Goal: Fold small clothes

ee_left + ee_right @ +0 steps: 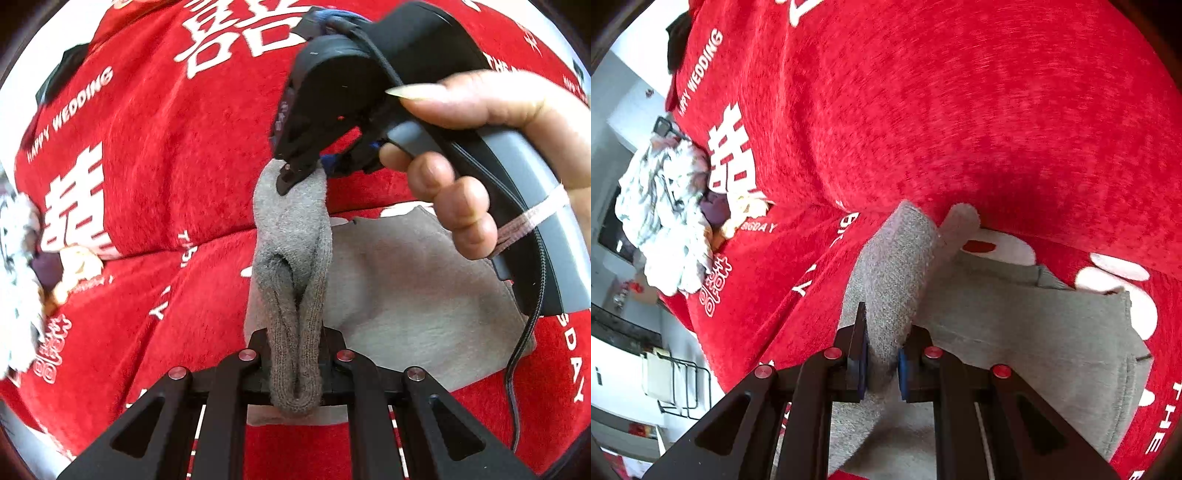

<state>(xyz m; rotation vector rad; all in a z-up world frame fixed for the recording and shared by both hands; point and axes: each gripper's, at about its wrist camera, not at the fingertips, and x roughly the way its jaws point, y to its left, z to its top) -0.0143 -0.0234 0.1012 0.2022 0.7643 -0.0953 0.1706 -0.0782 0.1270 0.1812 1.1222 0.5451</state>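
Your left gripper (pixel 295 369) is the nearest thing in the left wrist view, and its 2 black fingers are closed on the ribbed cuff of a grey sock (pixel 295 258). This cuff hangs in a loop a little below the fingers, toward the camera. From there the sock goes up to your right gripper (pixel 293 173), which pinches its other end with the narrow tips. So the sock is stretched between your 2 tools and it is lifted above the surface. Your right hand (pixel 480 158) holds the grey handle of that tool, and a black cable runs down from it.

From the right wrist view you see the same grip closely: the 2 blue pads (pixel 862 369) press on the sock (pixel 897 266) from both sides, and the fabric stands up between them as a thick fold.

Under the sock lies a grey garment (pixel 406 288), spread flat, and it looks like a pair of shorts or something similar. It rests on a red blanket (pixel 166 147) with white Chinese characters and the words "HAPPY WEDDING". The blanket covers the whole work surface.

At the left edge of the blanket you have a pile of other small clothes (pixel 665 214), mostly white with a grey pattern, with something purple and something yellowish beside it. This pile is well apart from the sock.
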